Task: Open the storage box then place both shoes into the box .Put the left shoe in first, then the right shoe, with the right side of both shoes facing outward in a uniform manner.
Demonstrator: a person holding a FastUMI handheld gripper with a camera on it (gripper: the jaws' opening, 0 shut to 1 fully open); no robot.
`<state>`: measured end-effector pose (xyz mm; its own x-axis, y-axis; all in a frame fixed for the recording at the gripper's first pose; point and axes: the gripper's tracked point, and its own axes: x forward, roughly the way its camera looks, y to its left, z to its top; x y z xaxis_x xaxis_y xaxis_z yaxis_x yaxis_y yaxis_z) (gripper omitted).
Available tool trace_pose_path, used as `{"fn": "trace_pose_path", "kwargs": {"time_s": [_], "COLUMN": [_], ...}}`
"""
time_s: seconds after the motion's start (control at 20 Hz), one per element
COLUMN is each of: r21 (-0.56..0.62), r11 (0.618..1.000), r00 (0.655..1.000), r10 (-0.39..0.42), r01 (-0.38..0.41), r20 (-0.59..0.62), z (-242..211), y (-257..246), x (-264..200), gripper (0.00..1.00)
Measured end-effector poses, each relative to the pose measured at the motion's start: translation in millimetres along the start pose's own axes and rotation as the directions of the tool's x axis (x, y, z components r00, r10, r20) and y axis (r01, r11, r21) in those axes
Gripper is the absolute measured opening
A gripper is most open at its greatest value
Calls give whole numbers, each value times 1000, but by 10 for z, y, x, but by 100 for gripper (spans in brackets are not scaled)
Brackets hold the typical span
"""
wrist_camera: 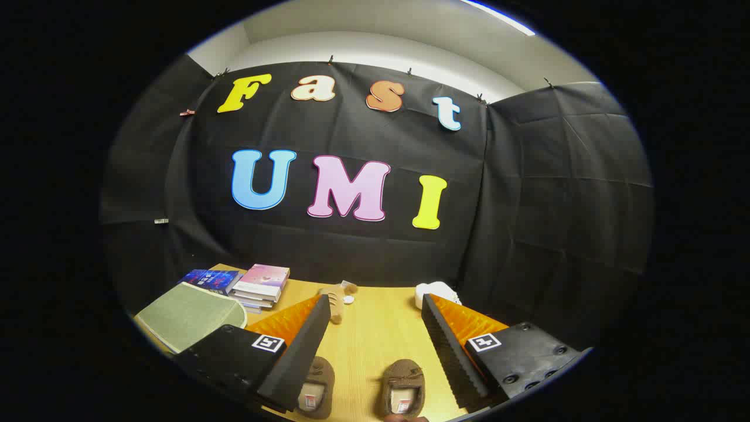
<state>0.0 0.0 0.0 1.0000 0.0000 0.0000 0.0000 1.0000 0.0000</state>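
Tool: fingers wide apart, holding nothing, above the surface. Two brown shoes side by side low between the fingers. Grey-green storage box left, lid apparently down. Step judged: opening; next move calls for reaching that lid.

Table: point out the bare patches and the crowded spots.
Free: the table strip between the open gripper fingers, from the two brown shoes up to the plush toy and white object. Crowded: the side with the books and green pad.
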Motion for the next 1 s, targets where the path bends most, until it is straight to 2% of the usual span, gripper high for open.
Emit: {"fn": "trace_pose_path", "kwargs": {"time_s": [0.5, 1.0], "r21": [30, 70], "r11": [995, 973], "r00": [995, 968], "r10": [97, 227], "r01": [-96, -220], "r20": [-39, -111], "z": [-135, -292], "y": [174, 335], "x": [21, 107], "gripper": [97, 97]}}
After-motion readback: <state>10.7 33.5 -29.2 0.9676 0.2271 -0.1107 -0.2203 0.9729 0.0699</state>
